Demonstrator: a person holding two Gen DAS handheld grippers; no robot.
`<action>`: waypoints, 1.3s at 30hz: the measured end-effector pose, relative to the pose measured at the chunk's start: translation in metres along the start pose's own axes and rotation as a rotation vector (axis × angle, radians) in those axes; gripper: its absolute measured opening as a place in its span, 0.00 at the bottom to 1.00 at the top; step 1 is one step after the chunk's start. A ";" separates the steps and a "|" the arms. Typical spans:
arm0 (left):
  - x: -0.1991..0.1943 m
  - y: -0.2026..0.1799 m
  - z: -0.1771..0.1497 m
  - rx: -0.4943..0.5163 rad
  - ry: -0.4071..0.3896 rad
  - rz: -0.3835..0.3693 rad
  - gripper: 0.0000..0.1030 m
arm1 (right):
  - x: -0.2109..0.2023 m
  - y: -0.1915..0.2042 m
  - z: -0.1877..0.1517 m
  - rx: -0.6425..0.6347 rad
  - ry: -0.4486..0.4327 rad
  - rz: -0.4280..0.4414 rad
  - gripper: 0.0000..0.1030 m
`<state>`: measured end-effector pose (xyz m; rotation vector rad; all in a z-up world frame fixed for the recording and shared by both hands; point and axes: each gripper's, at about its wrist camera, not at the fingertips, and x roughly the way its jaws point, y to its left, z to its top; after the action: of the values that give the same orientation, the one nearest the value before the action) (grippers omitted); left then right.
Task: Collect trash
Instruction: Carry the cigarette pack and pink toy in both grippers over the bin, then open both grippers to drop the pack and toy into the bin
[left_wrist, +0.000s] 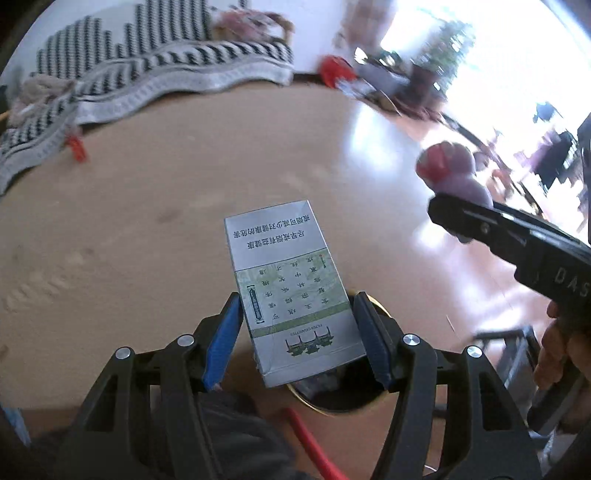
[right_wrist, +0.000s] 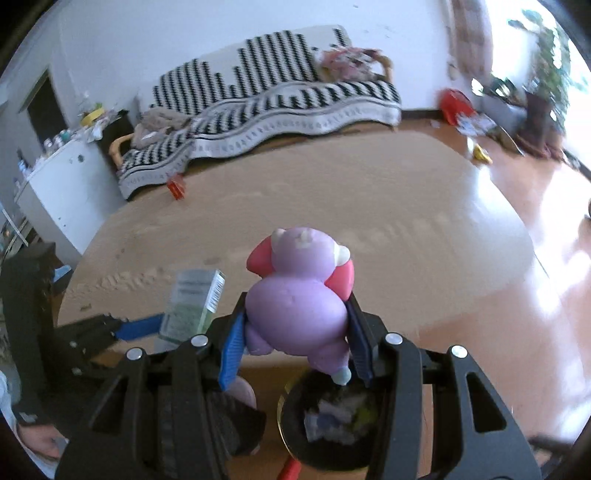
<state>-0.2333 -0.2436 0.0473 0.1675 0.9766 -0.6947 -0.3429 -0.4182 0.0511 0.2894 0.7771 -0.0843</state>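
Black linkage arms with blue pads fill the foreground of each wrist view. Left gripper (left_wrist: 297, 336) has its jaws clamped on the sides of a grey-and-green cardboard cigarette pack (left_wrist: 291, 295), held above the round black bin with a gold rim (left_wrist: 334, 404). Right gripper (right_wrist: 295, 339) has its jaws clamped on a purple-and-pink plastic animal figure (right_wrist: 299, 295), also above the bin (right_wrist: 295, 446). Only the right view shows crumpled waste inside the bin, a white cabinet (right_wrist: 70, 192) at left, and a yellow item (right_wrist: 482, 155) on the floor. Only the left view shows the printed face of the pack. Both views show a tan carpet (left_wrist: 147, 206) extending to a striped black-and-white sofa cover (right_wrist: 277, 96), with a small red item (right_wrist: 176, 187) at the carpet's far edge and glossy wooden floor (right_wrist: 554, 295) to the right.
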 end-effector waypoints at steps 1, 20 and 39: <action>0.009 -0.015 -0.013 0.020 0.025 -0.014 0.58 | 0.001 -0.009 -0.013 0.027 0.016 -0.003 0.48; 0.142 -0.058 -0.089 0.041 0.309 -0.030 0.59 | 0.072 -0.099 -0.154 0.272 0.312 -0.013 0.48; 0.142 -0.056 -0.085 -0.079 0.298 -0.128 0.94 | 0.065 -0.112 -0.107 0.412 0.167 0.036 0.93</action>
<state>-0.2754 -0.3164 -0.1063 0.1426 1.3074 -0.7608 -0.3896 -0.4927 -0.0927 0.7083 0.9172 -0.1894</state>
